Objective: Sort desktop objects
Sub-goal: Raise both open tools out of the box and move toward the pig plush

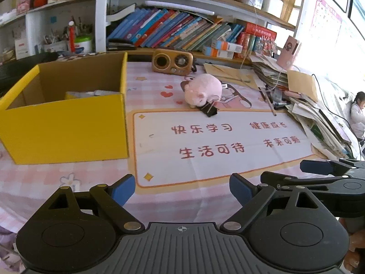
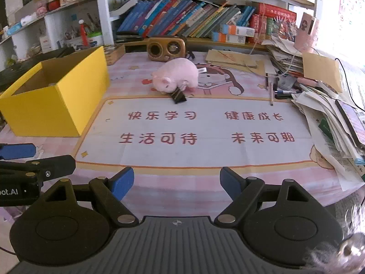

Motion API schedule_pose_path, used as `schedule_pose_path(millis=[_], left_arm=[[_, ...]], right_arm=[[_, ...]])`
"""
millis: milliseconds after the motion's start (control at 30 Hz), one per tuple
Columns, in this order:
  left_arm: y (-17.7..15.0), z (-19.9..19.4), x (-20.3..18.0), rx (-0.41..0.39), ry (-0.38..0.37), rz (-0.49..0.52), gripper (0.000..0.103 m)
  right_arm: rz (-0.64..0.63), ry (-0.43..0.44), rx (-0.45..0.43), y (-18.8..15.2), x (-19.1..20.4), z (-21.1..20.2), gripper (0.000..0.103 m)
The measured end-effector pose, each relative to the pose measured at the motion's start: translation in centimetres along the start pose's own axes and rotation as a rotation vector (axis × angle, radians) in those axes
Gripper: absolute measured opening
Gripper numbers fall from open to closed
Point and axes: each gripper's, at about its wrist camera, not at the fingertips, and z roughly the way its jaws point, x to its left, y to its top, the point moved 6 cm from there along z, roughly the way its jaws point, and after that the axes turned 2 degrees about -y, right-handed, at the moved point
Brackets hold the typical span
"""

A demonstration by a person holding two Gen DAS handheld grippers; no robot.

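Fingers [image 2: 123, 182] spread empty; fluffy pink plush pig [image 2: 175, 75] touches black binder clip [image 2: 178, 97].

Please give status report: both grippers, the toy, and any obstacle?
Left gripper open, empty. Right gripper open, empty. Pink plush toy on mat, binder clip touching it.
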Motion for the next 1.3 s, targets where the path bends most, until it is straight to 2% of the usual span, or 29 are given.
schedule_pose_path(millis=[567,967,1300], left_arm=[[2.9,4.8,-3.7,0.015,-0.008,-0.014,0.092],[5.6,7.4,-5.0,-0.001,0.071,-0.060,0.092],[9.4,9.4,-4.8,-0.059,0.126,-0.072,0.092]], right_arm=[[0.000,-0.008,0.022,2.8,-5.1,3.2,0.082],[-0.032,0.057,0.023,6.0,-8.0,6.4,0.082],[-0.049,0.123,0.012,8.5,-10.1,8.9,0.082]])
